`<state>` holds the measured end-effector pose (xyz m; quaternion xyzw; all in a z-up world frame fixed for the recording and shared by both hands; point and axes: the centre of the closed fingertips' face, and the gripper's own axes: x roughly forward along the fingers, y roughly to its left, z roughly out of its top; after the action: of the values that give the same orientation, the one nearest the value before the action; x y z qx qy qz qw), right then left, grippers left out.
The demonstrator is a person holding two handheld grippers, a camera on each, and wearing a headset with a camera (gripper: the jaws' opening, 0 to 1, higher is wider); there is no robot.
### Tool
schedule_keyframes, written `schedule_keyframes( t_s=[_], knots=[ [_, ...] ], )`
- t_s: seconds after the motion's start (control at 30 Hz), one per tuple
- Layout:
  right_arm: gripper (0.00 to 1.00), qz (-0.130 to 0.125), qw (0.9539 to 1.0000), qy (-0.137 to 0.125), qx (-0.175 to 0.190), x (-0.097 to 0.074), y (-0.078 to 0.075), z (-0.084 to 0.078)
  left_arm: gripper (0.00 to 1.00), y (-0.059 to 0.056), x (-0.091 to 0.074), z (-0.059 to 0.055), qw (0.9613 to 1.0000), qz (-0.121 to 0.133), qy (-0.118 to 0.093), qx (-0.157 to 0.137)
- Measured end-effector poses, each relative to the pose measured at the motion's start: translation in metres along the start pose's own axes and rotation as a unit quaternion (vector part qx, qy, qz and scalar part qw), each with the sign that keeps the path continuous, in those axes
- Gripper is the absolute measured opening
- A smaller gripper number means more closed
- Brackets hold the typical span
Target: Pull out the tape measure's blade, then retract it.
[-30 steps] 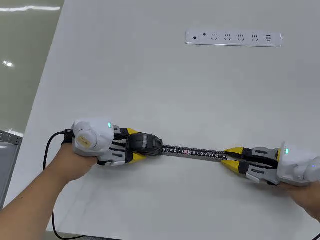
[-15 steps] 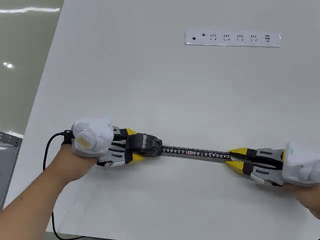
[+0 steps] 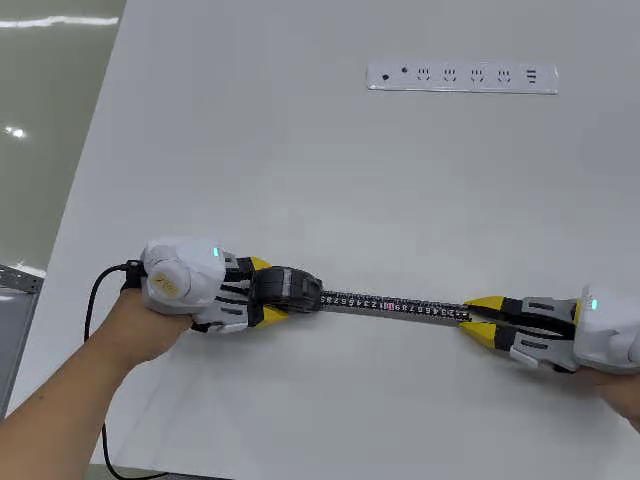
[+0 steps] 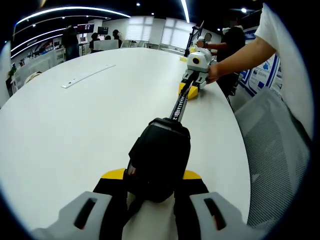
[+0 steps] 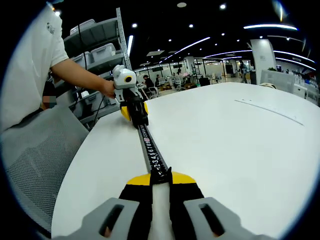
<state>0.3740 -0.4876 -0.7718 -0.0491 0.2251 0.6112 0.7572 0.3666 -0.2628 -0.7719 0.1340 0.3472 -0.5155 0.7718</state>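
So the right tongs (image 3: 476,316), clamped on the blade (image 3: 395,304) tip, slid further right, more tape out; left tongs (image 3: 266,290) grip the tape measure case (image 3: 290,289) tight; retracting's probably next.

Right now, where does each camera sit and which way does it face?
Head view: on the headset, looking down at the table; left forearm shows, left gripper shut on the tape measure case, right gripper pinching the blade.
Left gripper view: faces along the blade toward the right gripper; own jaws flank the case, an arm shows.
Right gripper view: faces back toward the left gripper; own jaws grip the blade.
Shared: both gripper views show the blade and the opposite gripper.
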Motion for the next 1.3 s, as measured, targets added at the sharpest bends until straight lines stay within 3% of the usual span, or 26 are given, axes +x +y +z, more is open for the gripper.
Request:
schedule_keyframes(
  t_s=[1.3],
  knots=[
    [0.09,-0.023,0.9997,0.005,0.004,-0.032,-0.005,-0.004,0.33,0.001,0.0,-0.002,1.0,0.002,0.002,-0.002]
  ],
)
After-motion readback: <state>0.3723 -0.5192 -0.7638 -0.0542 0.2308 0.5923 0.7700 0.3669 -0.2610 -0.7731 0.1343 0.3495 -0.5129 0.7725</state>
